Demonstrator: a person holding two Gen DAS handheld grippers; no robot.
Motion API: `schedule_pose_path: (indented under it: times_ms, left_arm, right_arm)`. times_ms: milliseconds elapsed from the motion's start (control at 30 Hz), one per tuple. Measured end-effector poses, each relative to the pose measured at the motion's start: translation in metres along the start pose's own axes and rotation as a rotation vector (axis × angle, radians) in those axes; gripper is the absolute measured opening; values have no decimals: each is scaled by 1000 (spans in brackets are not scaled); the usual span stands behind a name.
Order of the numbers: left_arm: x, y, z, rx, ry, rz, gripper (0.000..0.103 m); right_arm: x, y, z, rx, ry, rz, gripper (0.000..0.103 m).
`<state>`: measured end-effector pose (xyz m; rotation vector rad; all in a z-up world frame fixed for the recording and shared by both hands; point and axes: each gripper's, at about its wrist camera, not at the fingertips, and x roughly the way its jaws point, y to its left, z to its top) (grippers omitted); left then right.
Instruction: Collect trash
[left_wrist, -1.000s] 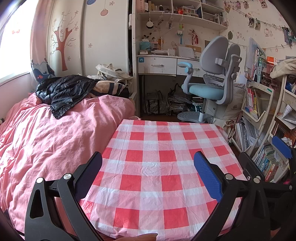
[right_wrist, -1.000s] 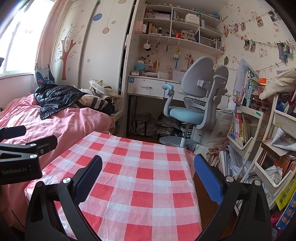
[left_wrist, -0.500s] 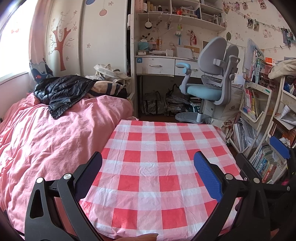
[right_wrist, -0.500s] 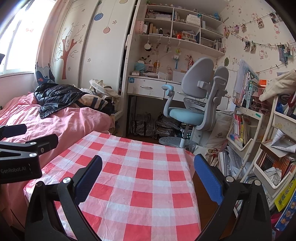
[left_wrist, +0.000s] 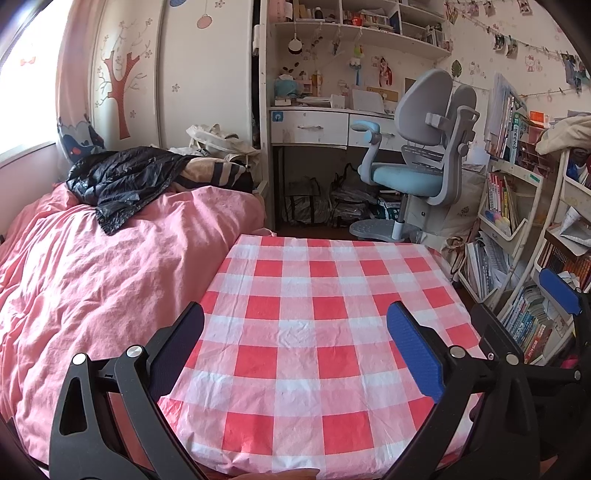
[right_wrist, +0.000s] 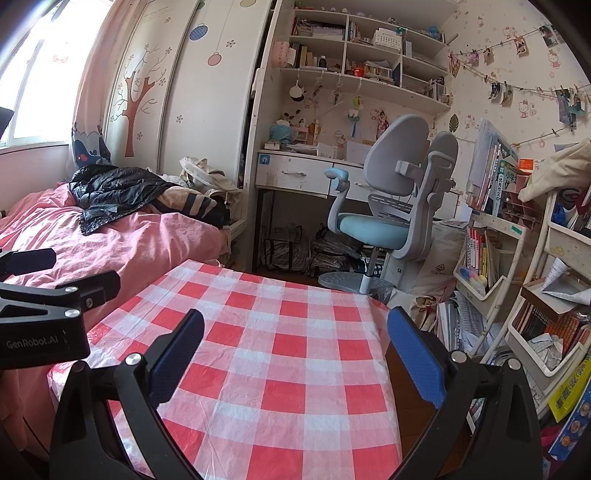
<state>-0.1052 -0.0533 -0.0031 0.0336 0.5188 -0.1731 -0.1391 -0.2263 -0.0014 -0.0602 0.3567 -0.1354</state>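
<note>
Both grippers hover over a small table (left_wrist: 303, 295) (right_wrist: 280, 354) covered with a red-and-white checked cloth; no trash lies on it. My left gripper (left_wrist: 295, 332) stands open, nothing between its blue pads. My right gripper (right_wrist: 295, 332) is open and empty too. The right gripper's fingers (left_wrist: 557, 291) show at the right edge of the left wrist view, and the left gripper's body (right_wrist: 40, 325) at the left edge of the right wrist view. A crumpled black plastic bag (left_wrist: 122, 177) (right_wrist: 110, 192) lies on the pink bed beyond the table.
A pink bed (left_wrist: 92, 266) borders the table's left side. A grey-blue desk chair (left_wrist: 417, 173) and a white desk (left_wrist: 314, 125) stand behind. Packed bookshelves (left_wrist: 517, 206) (right_wrist: 517, 258) line the right wall, with crumpled paper (right_wrist: 543, 347) in a lower tray. Bags (right_wrist: 295, 247) sit under the desk.
Both cameras have tilted or risen slightly, so the room sits a little lower in view. Both grippers stay open and empty.
</note>
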Motion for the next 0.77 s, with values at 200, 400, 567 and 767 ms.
schedule_pose_path:
  times_ms: [200,400,567,767]
  left_arm:
    - [6,8,-6,-61,21,-57,96]
    - [3,3,-6,-9,11,-33,96]
    - [11,7,-6,3,66,-4,96]
    - [21,21,-7,-31,107,14,96]
  right_arm:
    - [3,-5,-1,1,10,5,95]
    - [13,-16,-4,21,46,10,95]
    - [64,-25,-16,15,215,60,95]
    - [132,-25,-39,-14,410,68,95]
